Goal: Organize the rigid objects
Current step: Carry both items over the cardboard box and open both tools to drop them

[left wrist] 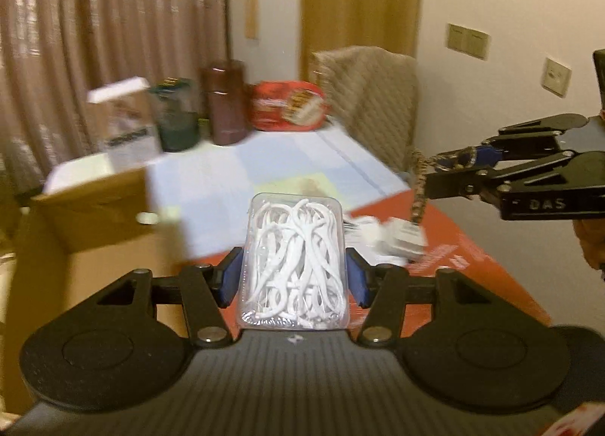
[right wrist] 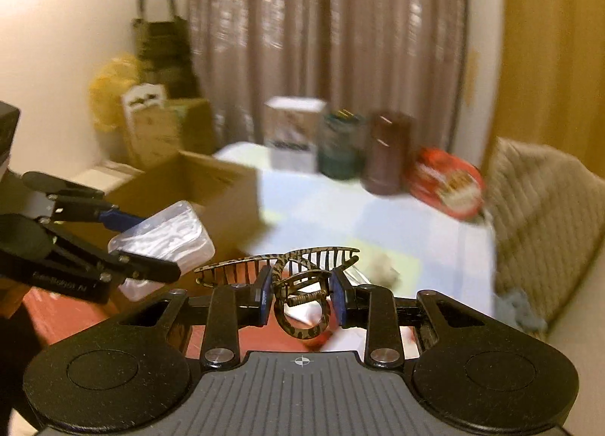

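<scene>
Left gripper (left wrist: 294, 277): blue-padded fingers (left wrist: 228, 277) clamped on the two long sides of a clear plastic case of white floss picks (left wrist: 294, 262). Case held off the tabletop (left wrist: 264, 160), long axis pointing to 12 o'clock in the left wrist view. From the right wrist view the same case (right wrist: 166, 235) sits at 9 o'clock, held in front of the cardboard box (right wrist: 211, 186).

Right gripper (right wrist: 300, 294): fingers (right wrist: 264, 294) closed on the spring hinge end of a tortoiseshell hair claw clip (right wrist: 298, 284). Clip teeth fan out toward 12 o'clock, above the finger pads. In the left wrist view the clip (left wrist: 419, 182) hangs at 3 o'clock from the right gripper (left wrist: 453, 167).

Cardboard box (left wrist: 94, 201): open top, at 9 to 10 o'clock of the left gripper, on the tabletop's edge.

Far tabletop row, 11 to 12 o'clock in the left wrist view, left to right: white box (left wrist: 124, 122), dark green jar (left wrist: 176, 118), brown cylindrical canister (left wrist: 227, 103), red oval tin (left wrist: 289, 105). All blurred; labels not legible.

Red surface (left wrist: 453, 247): near end of the tabletop, with blurred white items (left wrist: 393, 239) lying on it at 2 o'clock.

Quilted beige chair back (left wrist: 370, 99): beyond the tabletop, 1 o'clock.

Curtain (left wrist: 106, 20): behind the row.
</scene>
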`<action>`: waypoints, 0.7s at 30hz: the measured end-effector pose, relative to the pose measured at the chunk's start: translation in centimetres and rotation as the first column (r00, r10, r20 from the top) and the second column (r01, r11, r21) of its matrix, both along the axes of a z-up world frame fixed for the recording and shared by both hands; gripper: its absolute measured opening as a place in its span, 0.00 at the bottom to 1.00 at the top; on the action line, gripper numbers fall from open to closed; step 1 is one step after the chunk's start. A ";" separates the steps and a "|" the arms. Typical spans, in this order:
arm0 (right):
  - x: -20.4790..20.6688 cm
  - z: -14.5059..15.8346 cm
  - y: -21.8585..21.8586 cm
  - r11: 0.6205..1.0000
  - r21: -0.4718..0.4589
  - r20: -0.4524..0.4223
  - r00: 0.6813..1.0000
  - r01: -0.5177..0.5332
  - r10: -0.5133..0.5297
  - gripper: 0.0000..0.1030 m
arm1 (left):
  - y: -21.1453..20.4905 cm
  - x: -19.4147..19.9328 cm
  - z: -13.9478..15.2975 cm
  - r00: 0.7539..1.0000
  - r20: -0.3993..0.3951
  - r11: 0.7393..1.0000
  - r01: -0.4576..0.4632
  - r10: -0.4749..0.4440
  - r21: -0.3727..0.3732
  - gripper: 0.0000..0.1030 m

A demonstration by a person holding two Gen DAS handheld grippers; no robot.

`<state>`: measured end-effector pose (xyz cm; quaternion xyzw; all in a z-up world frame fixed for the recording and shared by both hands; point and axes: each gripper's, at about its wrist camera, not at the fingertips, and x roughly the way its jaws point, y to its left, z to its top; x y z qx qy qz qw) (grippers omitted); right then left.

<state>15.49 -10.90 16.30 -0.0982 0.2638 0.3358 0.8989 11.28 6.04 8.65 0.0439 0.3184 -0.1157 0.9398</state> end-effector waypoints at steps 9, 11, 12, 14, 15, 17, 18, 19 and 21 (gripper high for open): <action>0.2 1.0 12.7 0.977 -0.019 0.007 0.977 -0.213 0.213 0.27 | 11.5 -0.1 0.8 0.982 -0.053 0.980 -0.174 0.180 0.102 0.50; 0.7 0.3 15.2 0.968 -0.036 -0.003 0.968 -0.250 0.250 0.27 | 13.4 0.1 -0.2 0.975 -0.076 0.973 -0.199 0.209 0.121 0.50; 0.9 -0.2 16.6 0.963 -0.052 -0.009 0.964 -0.265 0.265 0.27 | 14.1 0.1 -0.7 0.972 -0.087 0.970 -0.205 0.217 0.128 0.50; 1.3 -1.2 19.0 0.952 -0.079 -0.023 0.956 -0.295 0.294 0.27 | 15.3 0.4 -1.7 0.966 -0.109 0.967 -0.218 0.233 0.133 0.50; 1.4 -1.9 19.9 0.947 -0.091 -0.032 0.951 -0.308 0.307 0.27 | 15.7 0.6 -2.2 0.964 -0.117 0.965 -0.221 0.238 0.137 0.50; 1.6 -3.2 21.6 0.934 -0.124 -0.041 0.943 -0.334 0.331 0.27 | 16.5 0.6 -3.2 0.962 -0.131 0.965 -0.219 0.238 0.146 0.50; 1.7 -3.9 22.4 0.927 -0.148 -0.041 0.939 -0.344 0.342 0.27 | 16.8 0.9 -3.5 0.962 -0.137 0.966 -0.217 0.236 0.144 0.50; 1.6 -4.6 22.9 0.920 -0.169 -0.043 0.935 -0.354 0.352 0.27 | 17.0 1.0 -3.9 0.962 -0.143 0.967 -0.213 0.233 0.143 0.50; 1.7 -5.8 24.0 0.908 -0.201 -0.061 0.930 -0.367 0.362 0.27 | 17.4 1.4 -4.3 0.961 -0.149 0.968 -0.212 0.231 0.137 0.50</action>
